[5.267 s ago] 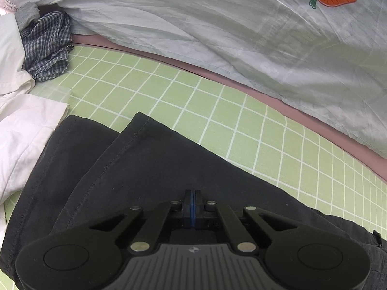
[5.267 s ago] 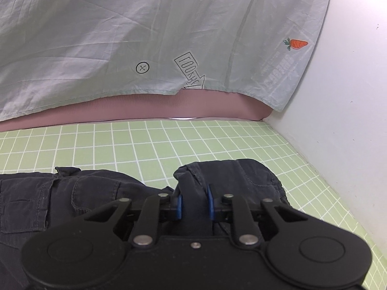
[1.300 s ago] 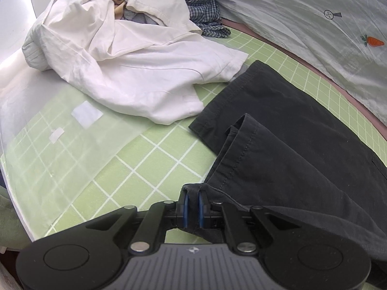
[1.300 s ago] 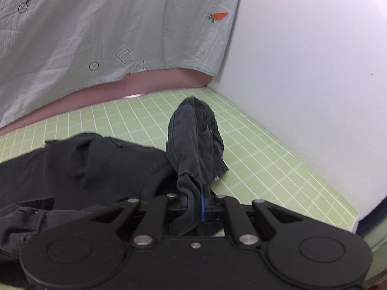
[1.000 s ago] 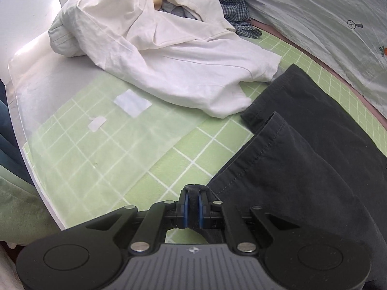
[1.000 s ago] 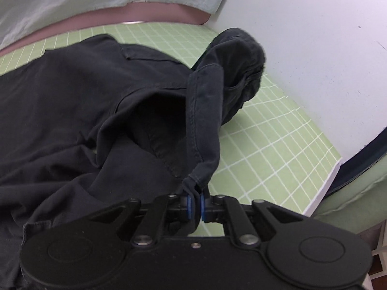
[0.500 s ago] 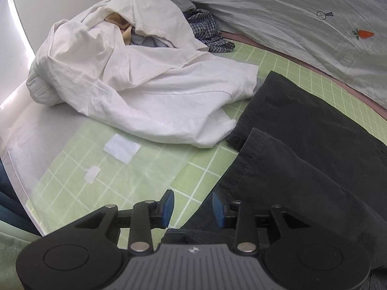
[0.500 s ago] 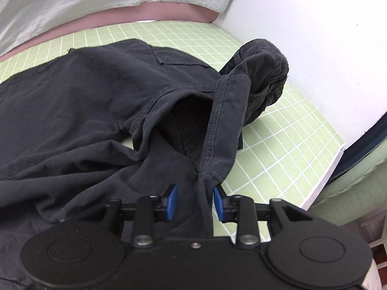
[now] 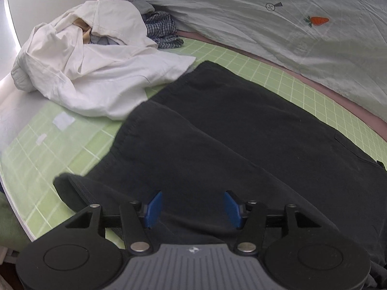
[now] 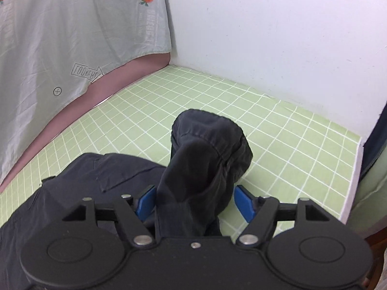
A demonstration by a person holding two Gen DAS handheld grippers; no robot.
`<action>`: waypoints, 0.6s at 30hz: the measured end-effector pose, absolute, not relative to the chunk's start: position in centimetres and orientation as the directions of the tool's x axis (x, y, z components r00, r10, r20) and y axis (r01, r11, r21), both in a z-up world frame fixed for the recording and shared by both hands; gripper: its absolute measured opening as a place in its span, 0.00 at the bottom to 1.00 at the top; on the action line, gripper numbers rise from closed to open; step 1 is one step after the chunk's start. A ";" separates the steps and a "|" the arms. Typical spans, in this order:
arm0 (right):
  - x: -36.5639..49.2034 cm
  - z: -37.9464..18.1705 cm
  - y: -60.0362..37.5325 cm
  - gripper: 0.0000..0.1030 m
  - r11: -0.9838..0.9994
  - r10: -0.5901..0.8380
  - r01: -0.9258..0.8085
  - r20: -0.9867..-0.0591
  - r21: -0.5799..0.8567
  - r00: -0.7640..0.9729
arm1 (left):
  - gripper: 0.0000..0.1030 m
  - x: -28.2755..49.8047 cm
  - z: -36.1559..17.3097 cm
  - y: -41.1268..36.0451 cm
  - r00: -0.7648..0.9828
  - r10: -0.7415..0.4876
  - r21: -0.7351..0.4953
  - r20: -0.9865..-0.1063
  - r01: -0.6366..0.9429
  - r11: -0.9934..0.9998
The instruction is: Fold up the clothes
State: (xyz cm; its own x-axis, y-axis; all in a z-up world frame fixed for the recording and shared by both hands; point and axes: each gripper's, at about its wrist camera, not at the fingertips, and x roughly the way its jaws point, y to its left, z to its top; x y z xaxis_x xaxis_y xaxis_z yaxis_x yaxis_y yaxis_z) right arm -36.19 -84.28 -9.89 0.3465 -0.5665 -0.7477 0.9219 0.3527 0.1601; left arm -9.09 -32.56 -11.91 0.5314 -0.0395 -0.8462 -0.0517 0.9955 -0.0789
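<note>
**Dark trousers released on the green mat**

Moved since half a second ago: both grippers swung off the trouser edges they pinched a second back; blue pads now spread wide.

Left gripper: one. Jaws opening, pads clear of cloth, nothing gripped; dark fabric lying flat beneath the gap.

Right gripper: one. Jaws opening; a bunched fold of trouser cloth standing up between the pads, not pressed by either.

Dark trousers: one pair. Spread across the mat, legs side by side toward the white pile, nearer hem turned over at the mat's front edge; waist end humped up near the right-hand wall.

White garments: one crumpled heap, touching the trouser hems, count within not clear.

Checked garment: one, behind the white heap.

Green gridded mat: one, covering the work surface.

Pale sheet with carrot prints: one, hung along the back, pink band below.

White wall: right side, meeting the mat at a corner.
</note>
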 end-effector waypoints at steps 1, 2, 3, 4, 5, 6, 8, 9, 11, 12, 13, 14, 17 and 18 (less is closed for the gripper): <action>-36.2 -10.3 -85.6 0.70 0.352 -0.553 0.919 -0.753 0.177 0.357 | 0.56 -9.7 -12.5 -33.9 0.515 -0.044 -0.087 -0.856 -0.059 0.994; -36.3 -10.6 -86.9 0.71 0.351 -0.539 0.916 -0.758 0.194 0.367 | 0.57 -10.4 -13.1 -35.4 0.499 -0.045 -0.085 -0.865 -0.058 0.995; -36.0 -11.2 -87.9 0.72 0.344 -0.522 0.918 -0.772 0.198 0.363 | 0.57 -11.0 -13.7 -36.8 0.484 -0.042 -0.074 -0.874 -0.047 0.996; -36.0 -11.9 -88.7 0.72 0.334 -0.499 0.920 -0.790 0.204 0.356 | 0.57 -11.5 -14.4 -38.1 0.470 -0.034 -0.060 -0.882 -0.042 0.997; -35.9 -12.6 -89.5 0.72 0.323 -0.475 0.923 -0.807 0.210 0.350 | 0.57 -11.8 -14.9 -39.1 0.458 -0.020 -0.044 -0.889 -0.041 0.998; -35.9 -13.3 -90.3 0.73 0.312 -0.451 0.926 -0.824 0.215 0.343 | 0.57 -12.1 -15.3 -39.9 0.447 -0.006 -0.031 -0.895 -0.048 0.998; -36.5 -14.9 -91.8 0.74 0.261 -0.383 0.931 -0.858 0.256 0.344 | 0.57 -12.5 -16.0 -40.9 0.426 0.023 -0.011 -0.904 -0.077 0.997; -37.1 -15.6 -92.3 0.74 0.235 -0.346 0.928 -0.868 0.288 0.356 | 0.57 -12.5 -16.3 -41.3 0.418 0.035 -0.003 -0.908 -0.089 0.996; -37.5 -16.5 -93.0 0.63 0.218 -0.325 0.919 -0.864 0.328 0.385 | 0.57 -12.2 -16.6 -41.6 0.405 0.055 0.012 -0.913 -0.108 0.994; -37.7 -16.9 -93.3 0.47 0.210 -0.315 0.914 -0.861 0.348 0.400 | 0.57 -12.0 -16.7 -41.7 0.398 0.061 0.015 -0.915 -0.118 0.993; -37.6 -17.1 -93.6 0.41 0.219 -0.317 0.908 -0.854 0.357 0.412 | 0.57 -11.7 -16.8 -41.7 0.392 0.064 0.015 -0.918 -0.127 0.992; -37.2 -17.2 -94.1 0.25 0.222 -0.310 0.890 -0.836 0.399 0.452 | 0.57 -11.5 -16.9 -41.8 0.387 0.066 0.015 -0.920 -0.133 0.991; -36.0 -17.0 -94.9 0.15 0.223 -0.303 0.841 -0.785 0.492 0.540 | 0.58 -10.9 -17.2 -42.0 0.373 0.069 0.020 -0.925 -0.134 0.991; -35.3 -16.3 -95.1 0.15 0.240 -0.324 0.826 -0.760 0.510 0.564 | 0.59 -10.8 -17.3 -42.0 0.370 0.069 0.021 -0.926 -0.130 0.991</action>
State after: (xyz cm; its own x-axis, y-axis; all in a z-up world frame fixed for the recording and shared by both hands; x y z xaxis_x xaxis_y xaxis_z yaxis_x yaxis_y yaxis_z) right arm -35.34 -95.13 -16.32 0.5637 -0.3240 -0.7598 0.8258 0.2404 0.5101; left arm -10.81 -42.02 -17.27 0.3701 0.0685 -0.9265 -0.1305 0.9912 0.0212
